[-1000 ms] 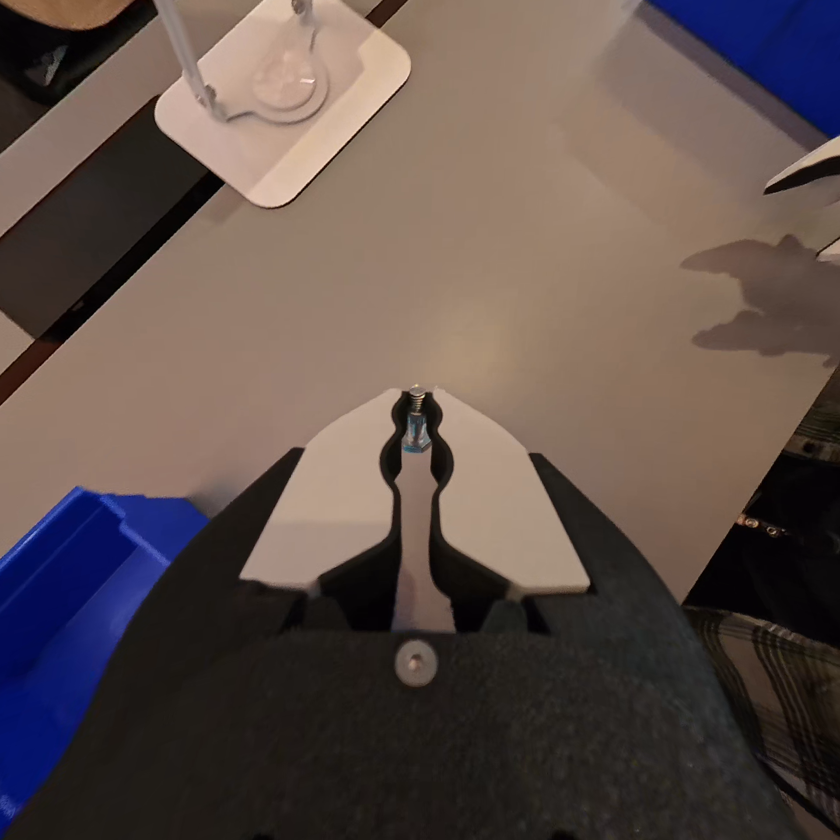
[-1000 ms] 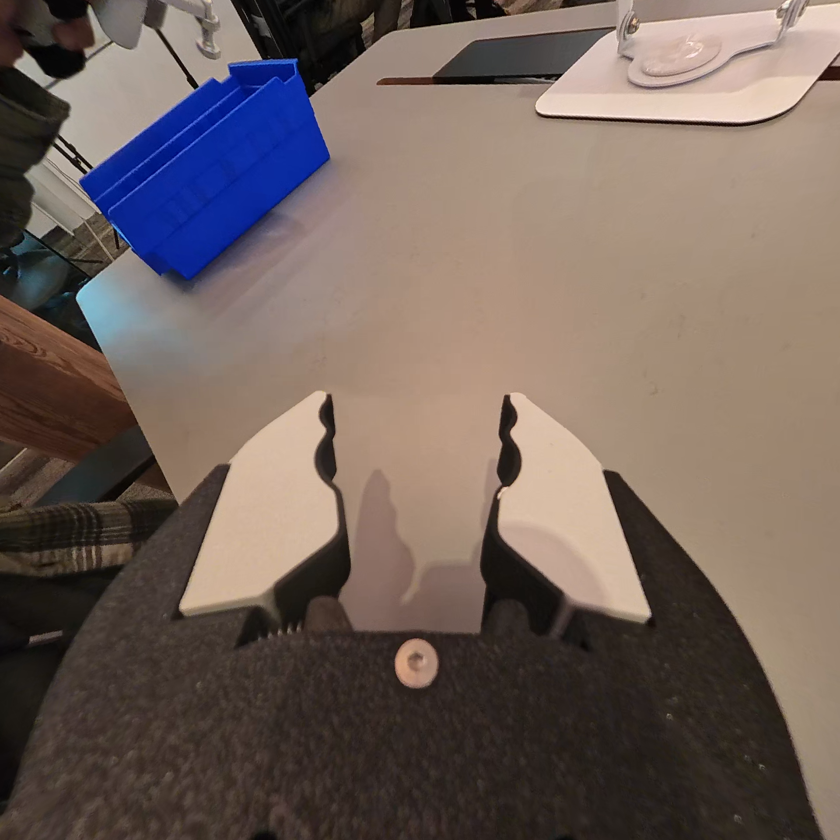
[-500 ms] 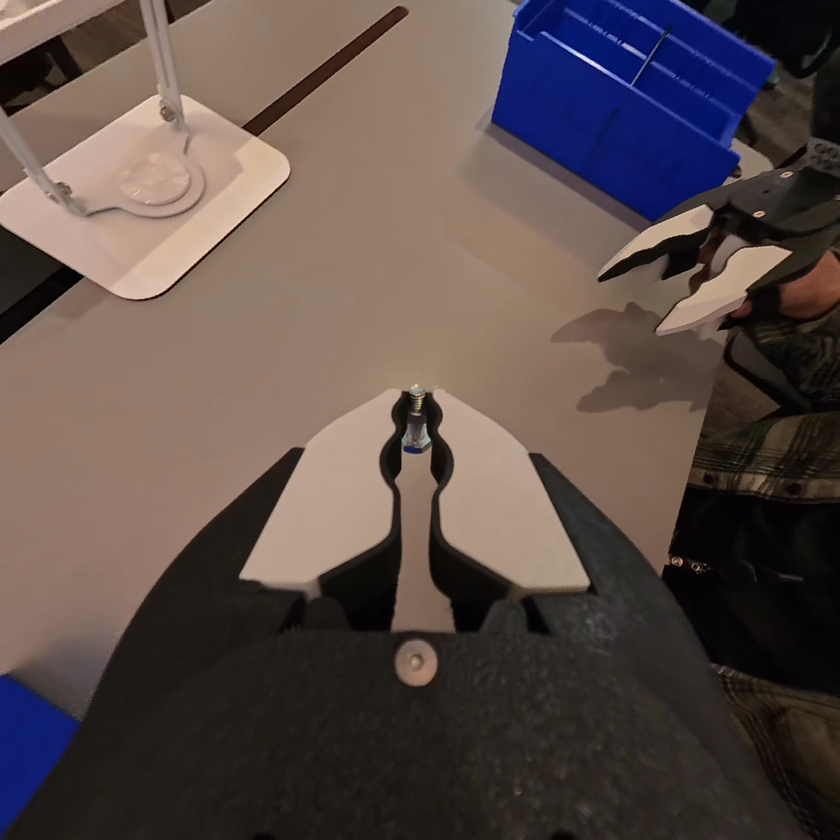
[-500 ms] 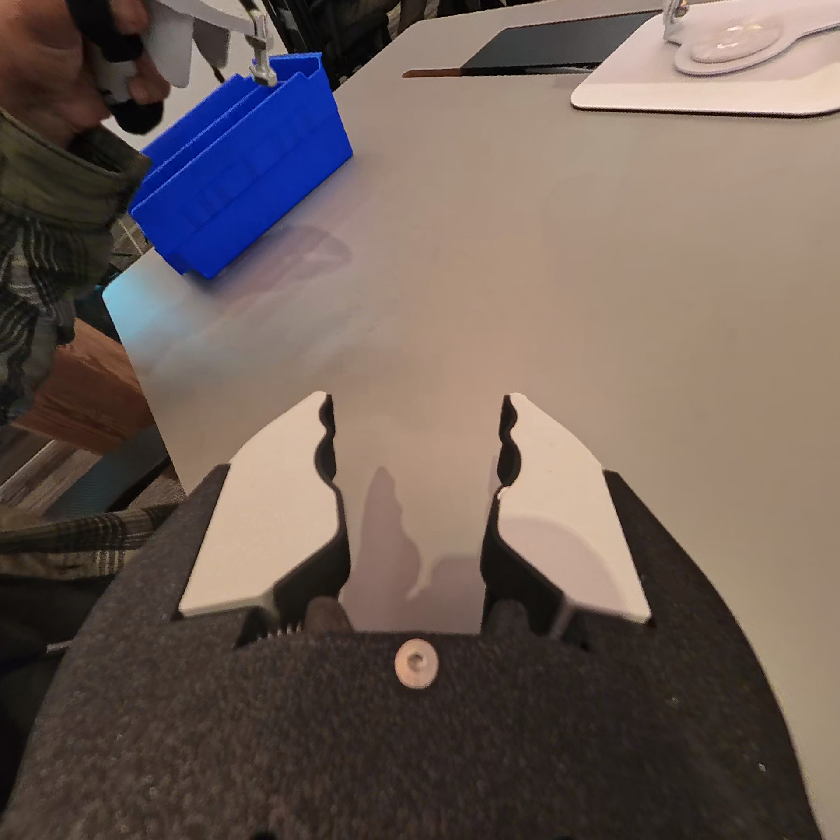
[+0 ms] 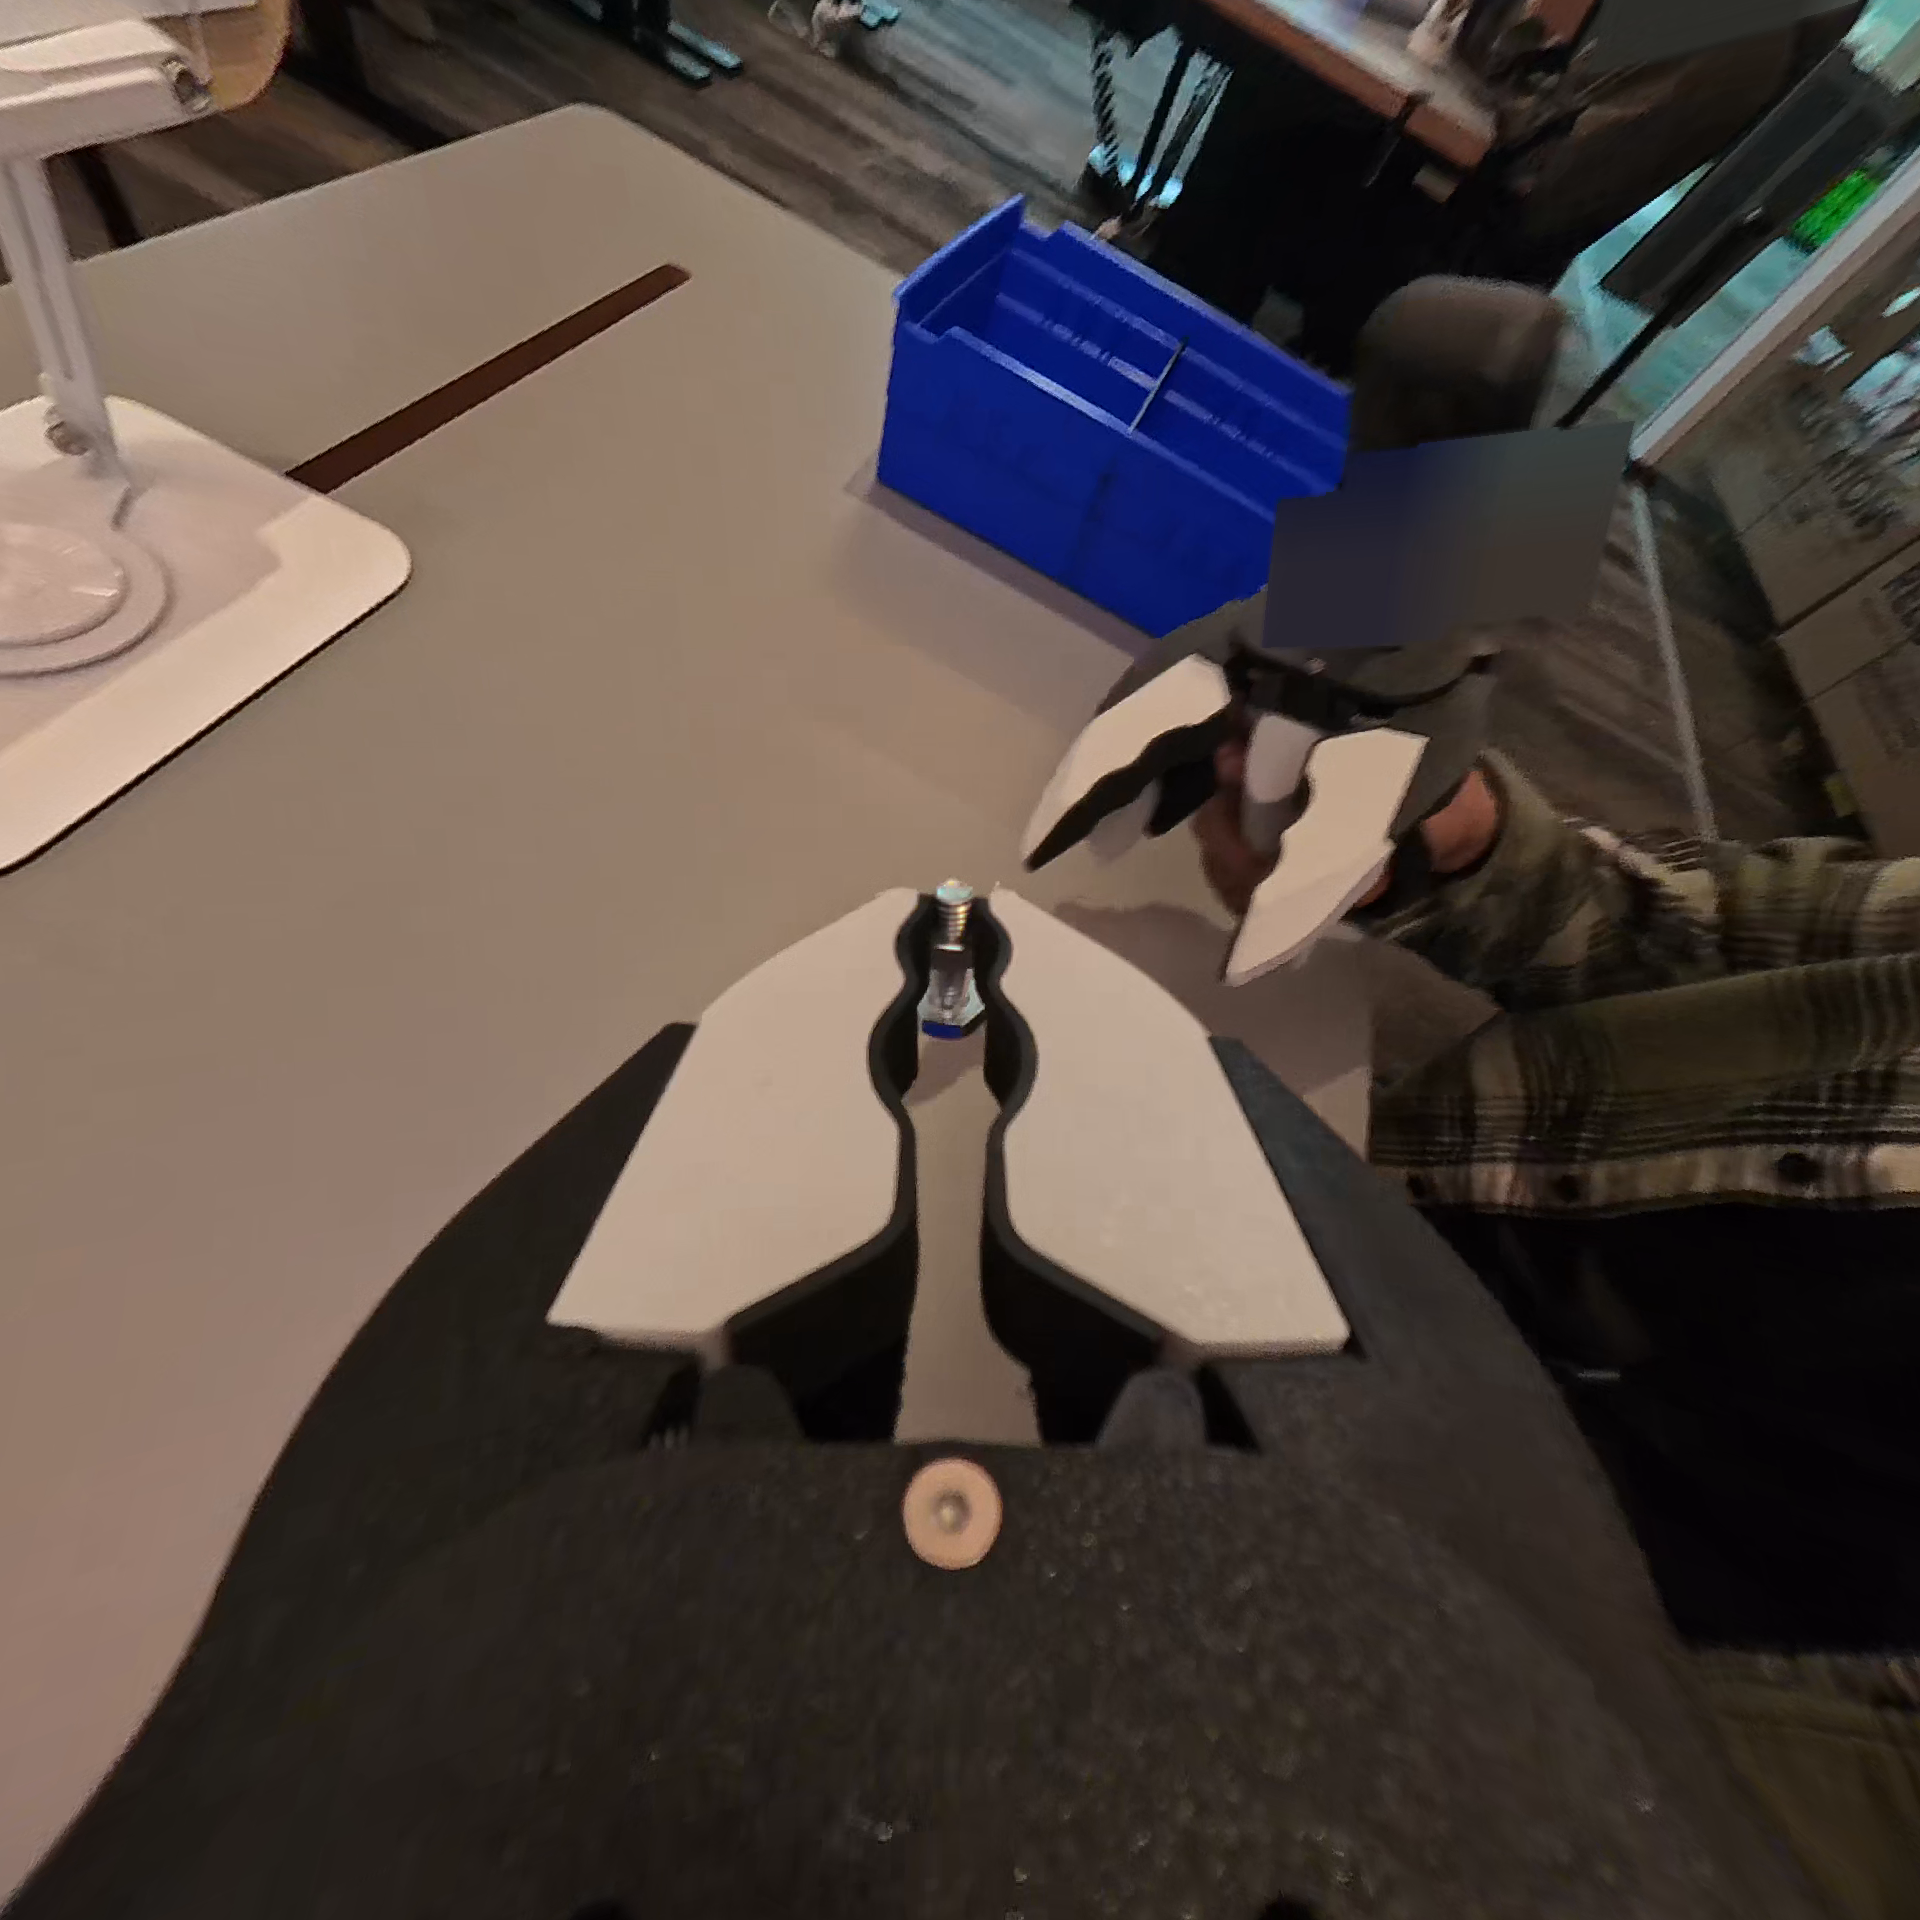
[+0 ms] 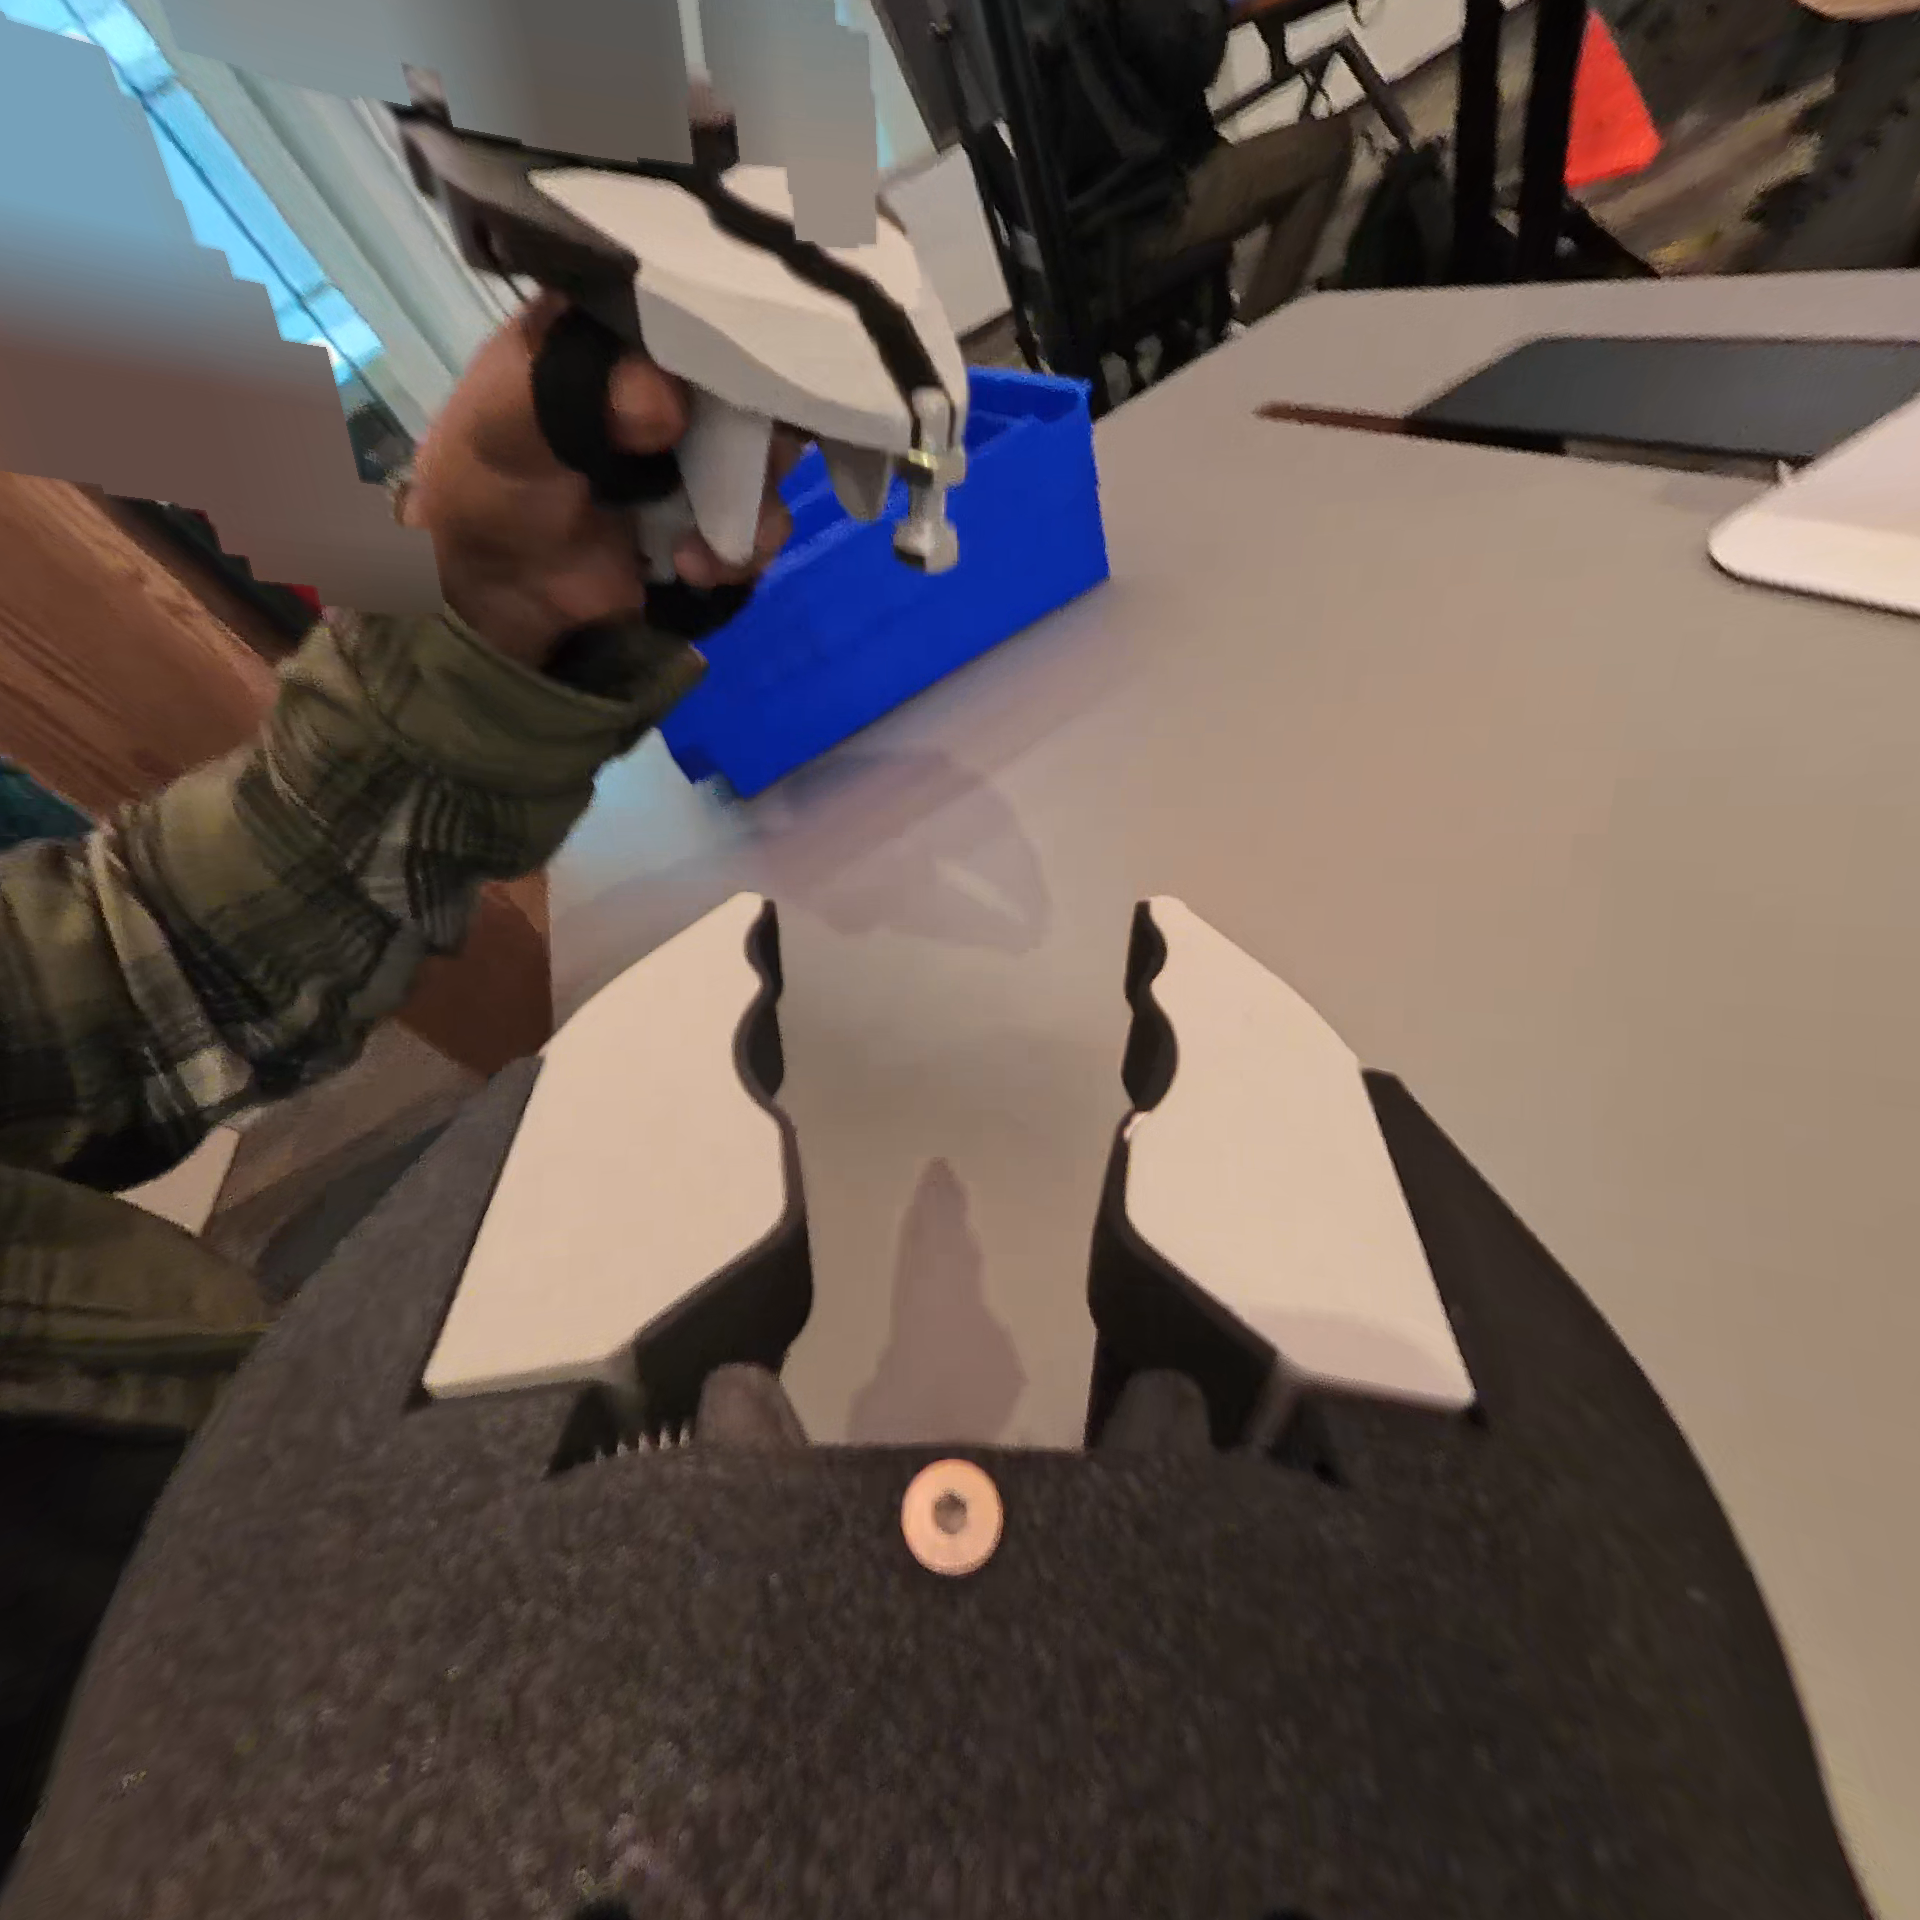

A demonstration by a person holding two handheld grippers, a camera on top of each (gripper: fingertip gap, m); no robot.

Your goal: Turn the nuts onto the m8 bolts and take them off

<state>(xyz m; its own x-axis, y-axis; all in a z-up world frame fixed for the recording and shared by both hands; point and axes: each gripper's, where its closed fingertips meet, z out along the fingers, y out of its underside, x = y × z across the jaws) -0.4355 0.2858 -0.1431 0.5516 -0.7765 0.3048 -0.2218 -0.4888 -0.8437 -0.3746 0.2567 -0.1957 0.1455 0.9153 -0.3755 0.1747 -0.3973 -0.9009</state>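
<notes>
Bolt [image 5: 951, 961], silver with a hex head, is clamped by its shank in the notch near the tips of the left gripper [image 5: 954, 902]; its threaded end points forward past the tips, and its head lies back between the jaws, which are closed on it. Seen from the right wrist view, the same bolt [image 6: 928, 509] hangs head-down from the left gripper [image 6: 928, 416], raised clear above the counter [image 6: 1455, 831]. A brass-coloured band shows on the shank just under the tips; whether it is a nut cannot be told. The right gripper [image 6: 951, 920] has its jaws spread wide and holds nothing; in the left wrist view it [image 5: 1143, 914] sits just right of the bolt, near the counter's [image 5: 520, 727] near edge, apart from it.

Containers: a blue bin [image 5: 1112, 457] stands at the far right part of the counter, with a dark divider across its inner channel; no contents can be made out. A second blue bin [image 6: 894, 613] stands at the counter's left edge; its interior is mostly hidden.

A white stand base [image 5: 156, 613] lies at the far left. No readable writing appears on the task items.

Compared with half a second before, the left gripper has swung toward the right one, the two now much closer; the grip on the bolt is unchanged.
</notes>
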